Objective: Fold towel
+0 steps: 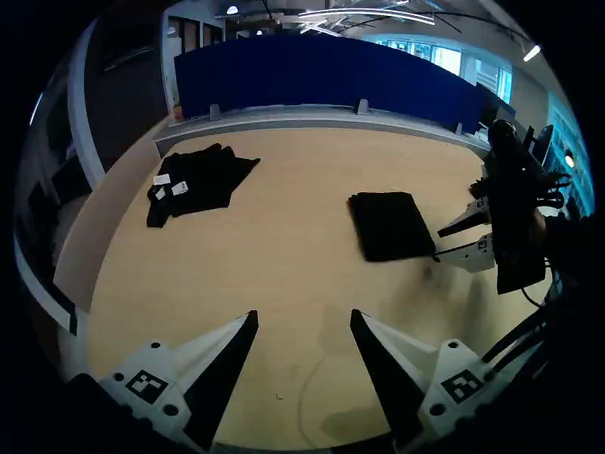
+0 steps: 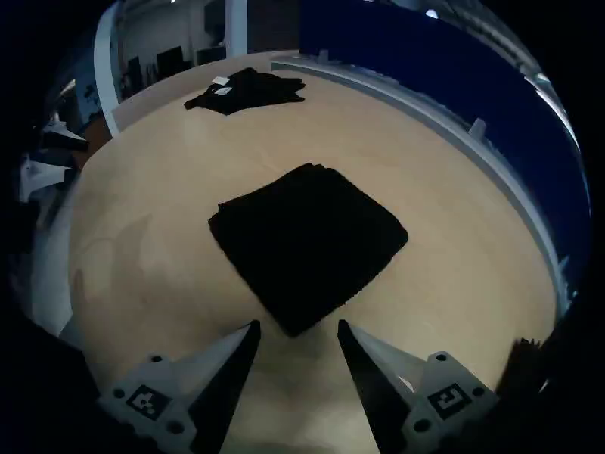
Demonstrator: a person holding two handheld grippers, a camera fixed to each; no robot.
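Note:
A black towel (image 2: pixel 306 242) lies folded into a flat rectangle on the light wooden table; in the left gripper view the same folded towel (image 1: pixel 389 225) sits right of centre. My right gripper (image 2: pixel 296 327) is open just in front of the towel's near corner, nothing between its fingers. From the left gripper view, that right gripper (image 1: pixel 448 240) stands open at the towel's right edge, a hand behind it. My left gripper (image 1: pixel 302 316) is open over bare table, well short of the towel.
A pile of crumpled black cloth with white tags (image 1: pixel 198 181) lies at the far left of the table (image 1: pixel 287 287); the same pile (image 2: pixel 246 89) appears far off in the right gripper view. A blue partition (image 1: pixel 325 72) runs behind the table's back edge.

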